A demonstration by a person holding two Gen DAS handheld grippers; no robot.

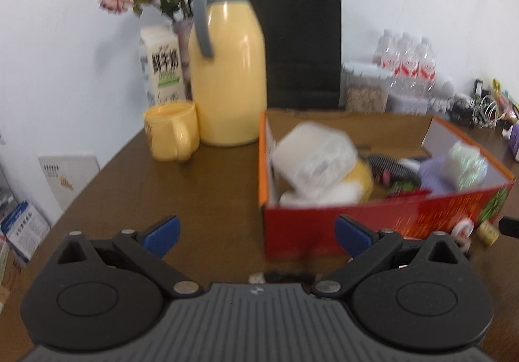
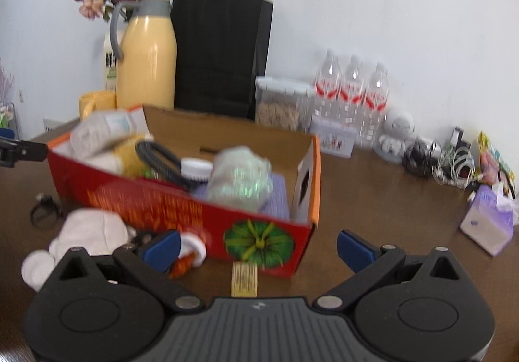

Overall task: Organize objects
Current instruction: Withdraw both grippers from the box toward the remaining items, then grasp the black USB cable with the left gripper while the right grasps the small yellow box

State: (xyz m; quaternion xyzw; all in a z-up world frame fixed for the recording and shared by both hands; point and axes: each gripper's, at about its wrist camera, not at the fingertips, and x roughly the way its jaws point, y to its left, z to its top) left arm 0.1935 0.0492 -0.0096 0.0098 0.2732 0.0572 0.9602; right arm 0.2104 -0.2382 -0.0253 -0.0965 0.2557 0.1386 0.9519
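Red cardboard box brims with jumbled items; left tool and right tool gape wide.

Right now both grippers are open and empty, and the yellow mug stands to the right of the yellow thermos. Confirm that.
Not quite. The yellow mug stands to the left of the yellow thermos, as the left wrist view shows. The rest holds: the left gripper and right gripper are both open and empty.
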